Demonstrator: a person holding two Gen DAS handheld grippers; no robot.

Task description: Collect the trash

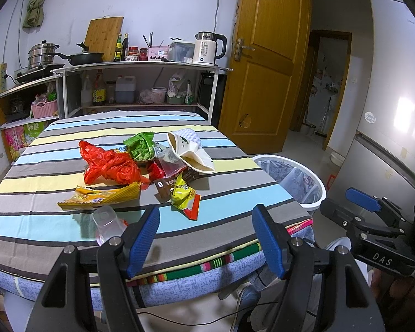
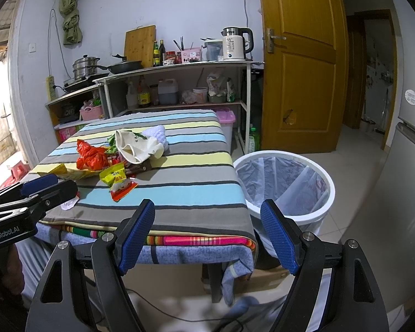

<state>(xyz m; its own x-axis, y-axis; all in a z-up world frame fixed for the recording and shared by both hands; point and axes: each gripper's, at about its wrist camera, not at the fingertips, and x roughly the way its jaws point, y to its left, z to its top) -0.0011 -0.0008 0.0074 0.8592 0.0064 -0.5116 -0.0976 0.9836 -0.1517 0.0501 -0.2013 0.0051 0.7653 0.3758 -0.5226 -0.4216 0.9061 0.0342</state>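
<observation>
A heap of trash lies on the striped table (image 1: 221,221): a red plastic bag (image 1: 110,167), a green wrapper (image 1: 141,146), an orange snack wrapper (image 1: 102,196), a yellow-green packet (image 1: 182,193), a brown packet (image 1: 166,186), a cream cloth bag (image 1: 188,152) and a clear plastic cup (image 1: 108,222). A white trash bin (image 2: 285,185) with a clear liner stands on the floor right of the table. My left gripper (image 1: 206,238) is open and empty at the table's near edge, just right of the cup. My right gripper (image 2: 207,235) is open and empty, before the table's near right corner and the bin.
A kitchen shelf (image 1: 141,67) with pots, bottles and a kettle (image 1: 207,47) stands behind the table. A wooden door (image 1: 265,63) and a fridge (image 1: 393,110) are to the right. Cables lie on the floor below the table's near edge.
</observation>
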